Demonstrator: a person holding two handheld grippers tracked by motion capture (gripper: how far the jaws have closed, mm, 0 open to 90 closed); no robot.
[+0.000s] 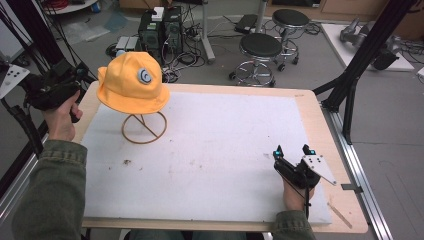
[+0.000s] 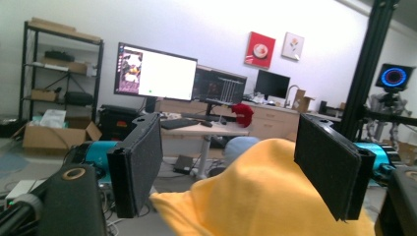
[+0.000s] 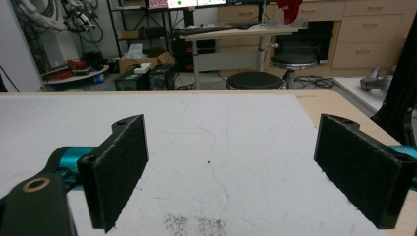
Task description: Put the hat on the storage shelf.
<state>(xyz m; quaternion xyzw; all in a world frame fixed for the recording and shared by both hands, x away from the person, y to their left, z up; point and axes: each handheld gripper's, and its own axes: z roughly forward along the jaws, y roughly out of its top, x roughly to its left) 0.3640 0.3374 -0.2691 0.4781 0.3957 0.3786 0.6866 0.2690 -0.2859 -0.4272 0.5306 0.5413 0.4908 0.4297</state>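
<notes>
The yellow hat (image 1: 133, 82), perched on its wire stand (image 1: 144, 128), sits just ahead of and below the left gripper (image 1: 82, 75), whose jaws gape wide, while the right gripper (image 1: 294, 150), equally wide, rests well apart on the tabletop (image 1: 215, 150).

In the high view, the yellow hat (image 1: 132, 83) covers the upper part of the wire stand (image 1: 144, 129); how the stand meets the hat's inside is hidden. The left gripper (image 1: 75, 80) sits dark against a dark frame, so the set of its jaws cannot be read there. In the left gripper view, the bottom edge cuts off the hat (image 2: 265, 196) and the stand lies below the frame. The tabletop (image 3: 206, 142) near edge is cut off in the right gripper view.
</notes>
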